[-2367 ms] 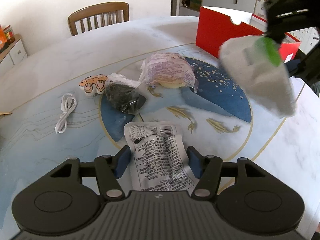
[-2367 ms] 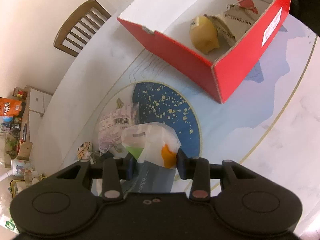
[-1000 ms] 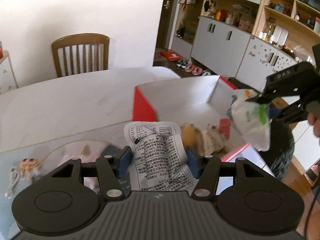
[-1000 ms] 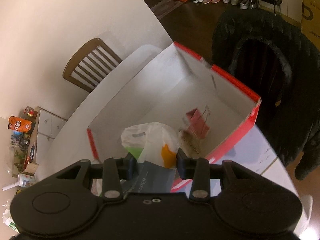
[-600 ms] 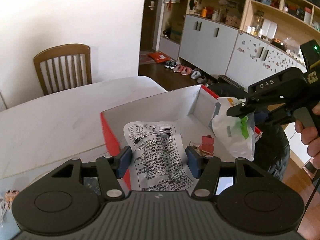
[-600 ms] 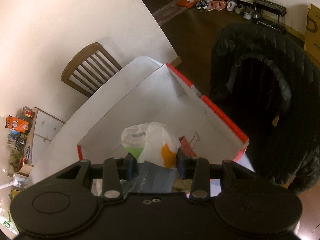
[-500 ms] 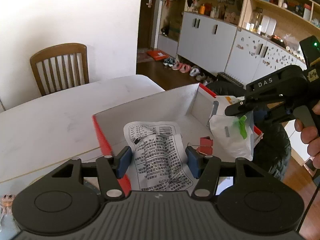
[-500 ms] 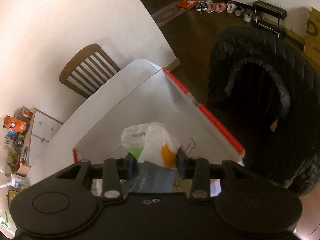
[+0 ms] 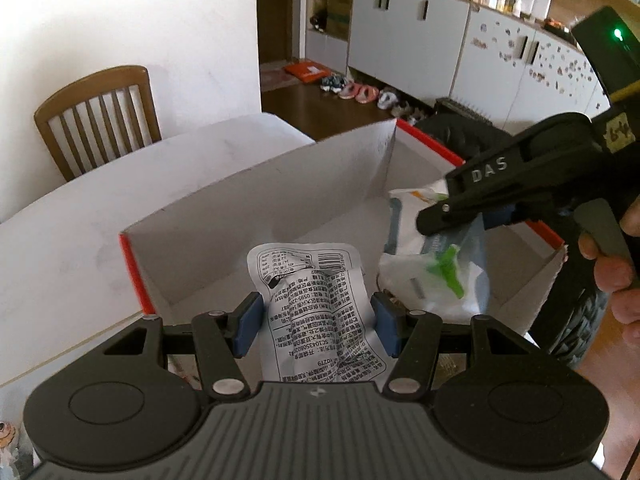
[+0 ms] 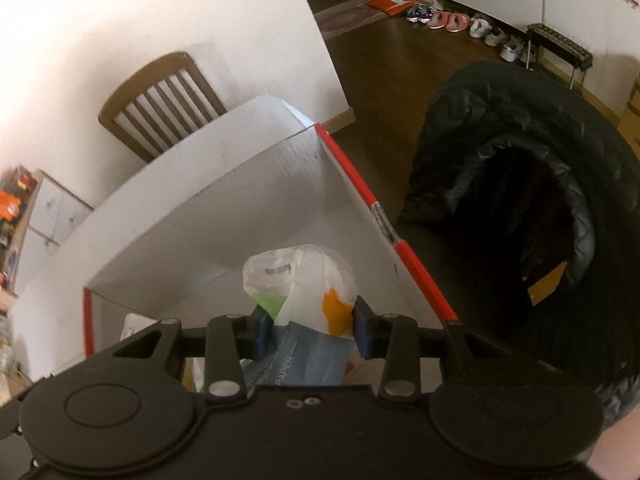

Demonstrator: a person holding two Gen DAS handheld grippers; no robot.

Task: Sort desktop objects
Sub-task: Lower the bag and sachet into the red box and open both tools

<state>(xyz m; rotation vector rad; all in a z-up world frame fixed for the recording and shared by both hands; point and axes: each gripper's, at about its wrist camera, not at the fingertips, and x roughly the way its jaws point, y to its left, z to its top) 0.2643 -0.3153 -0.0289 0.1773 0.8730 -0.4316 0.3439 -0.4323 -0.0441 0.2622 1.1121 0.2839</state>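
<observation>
White tabletop (image 9: pixel 80 216) is carrying a red box (image 9: pixel 136 280), open side up. Left gripper (image 9: pixel 316 320) is clamping a printed snack packet (image 9: pixel 316 312); right gripper (image 10: pixel 308 328) is clamping a tissue pack (image 10: pixel 304 280). Both are hanging directly over the box's hollow.

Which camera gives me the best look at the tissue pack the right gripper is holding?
Left wrist: the tissue pack hangs side-on over the red box. Right wrist shows only its top between the right gripper pads.
</observation>
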